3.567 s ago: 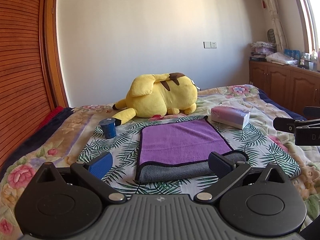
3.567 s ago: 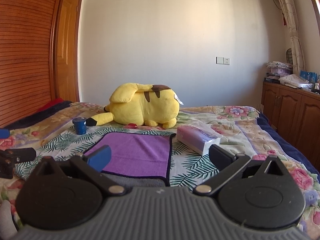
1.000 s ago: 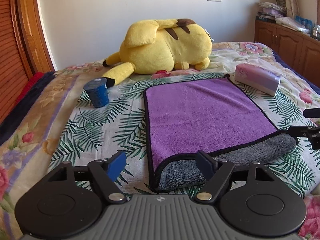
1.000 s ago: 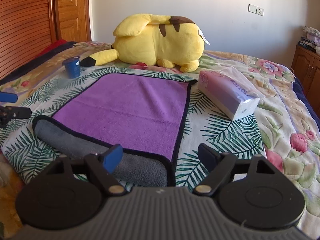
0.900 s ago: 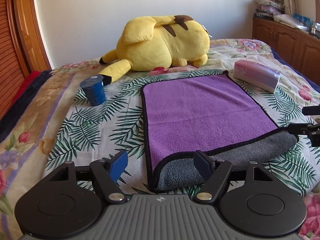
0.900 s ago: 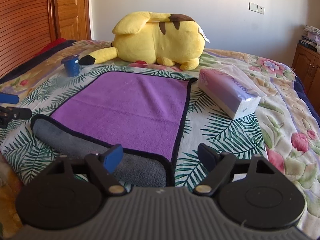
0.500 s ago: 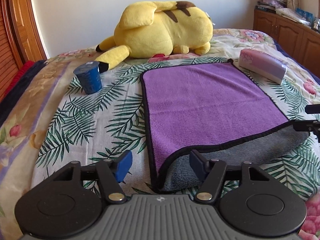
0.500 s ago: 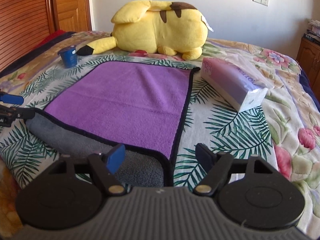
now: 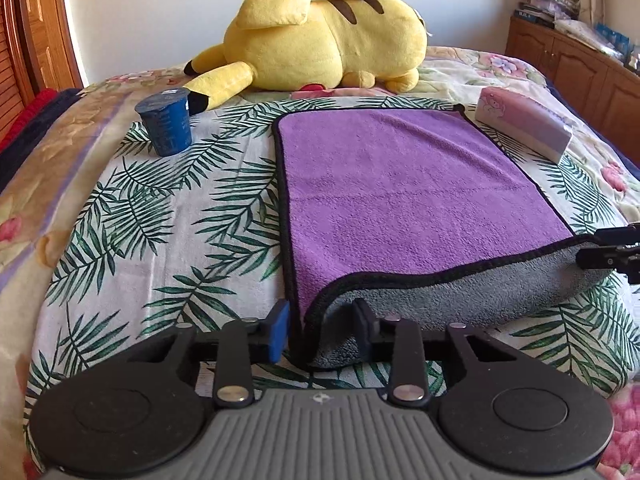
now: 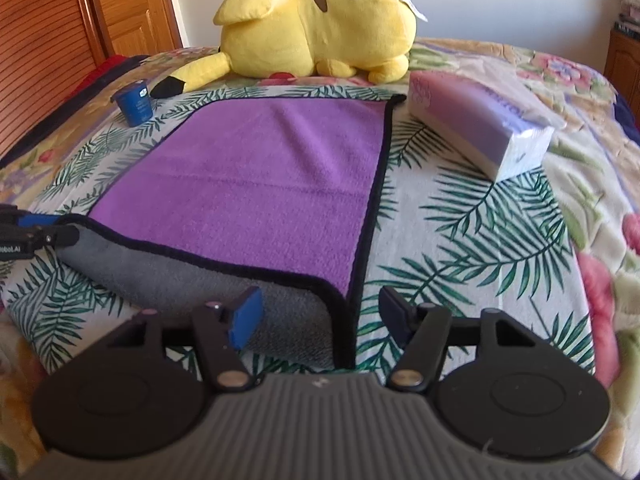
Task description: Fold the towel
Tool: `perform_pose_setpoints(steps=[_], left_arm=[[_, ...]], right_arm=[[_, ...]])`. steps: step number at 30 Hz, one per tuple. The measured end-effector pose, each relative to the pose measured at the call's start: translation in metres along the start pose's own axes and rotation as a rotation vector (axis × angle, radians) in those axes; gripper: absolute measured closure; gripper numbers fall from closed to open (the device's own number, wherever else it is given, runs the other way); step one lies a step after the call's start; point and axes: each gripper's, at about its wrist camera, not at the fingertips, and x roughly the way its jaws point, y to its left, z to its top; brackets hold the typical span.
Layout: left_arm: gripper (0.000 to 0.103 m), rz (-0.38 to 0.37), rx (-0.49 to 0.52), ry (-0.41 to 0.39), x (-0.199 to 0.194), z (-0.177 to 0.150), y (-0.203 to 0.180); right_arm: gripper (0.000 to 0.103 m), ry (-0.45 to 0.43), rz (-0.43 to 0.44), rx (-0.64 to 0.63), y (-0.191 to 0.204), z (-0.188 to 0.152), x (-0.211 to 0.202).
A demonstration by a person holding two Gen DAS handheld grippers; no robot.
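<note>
A purple towel [image 9: 404, 184] with a black hem lies flat on the bed; its near edge is rolled under and shows grey backing [image 9: 472, 296]. My left gripper [image 9: 320, 330] is open with its jaws on either side of the near left corner. The towel also shows in the right wrist view [image 10: 256, 184], with its grey roll [image 10: 176, 276]. My right gripper [image 10: 320, 314] is open and straddles the near right corner. Each gripper's fingers show at the edge of the other's view [image 9: 612, 248] [image 10: 28, 232].
A yellow plush toy [image 9: 320, 36] lies beyond the towel. A blue cup [image 9: 165, 123] stands at the far left. A pink tissue pack [image 9: 524, 128] lies at the towel's far right. Wooden cabinets [image 9: 580, 68] stand to the right and a wooden door [image 10: 132, 4] to the left.
Both grippers have moved forward and down to the towel's near corners. Their jaws have narrowed, the left more than the right. The towel has not moved.
</note>
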Motion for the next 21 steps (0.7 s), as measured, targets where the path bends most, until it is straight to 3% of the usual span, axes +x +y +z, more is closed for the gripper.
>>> perform_pose_setpoints(steps=[8, 14, 16, 21], left_arm=[[0.091, 0.002, 0.004, 0.01, 0.0031, -0.004, -0.003], [0.099, -0.008, -0.009, -0.001, 0.0023, -0.0047, -0.0027], [0.103, -0.008, -0.005, -0.007, 0.0014, -0.0046, -0.0038], [0.103, -0.009, -0.007, -0.019, -0.0004, -0.004, -0.0046]], right_arm=[[0.049, 0.032, 0.043, 0.027, -0.0021, -0.001, 0.0026], [0.063, 0.027, 0.056, 0.022, -0.0028, -0.0003, 0.0016], [0.076, 0.03, 0.056, 0.013, -0.0038, -0.0001, 0.0022], [0.083, 0.028, 0.047, 0.005, -0.0055, 0.0007, 0.0019]])
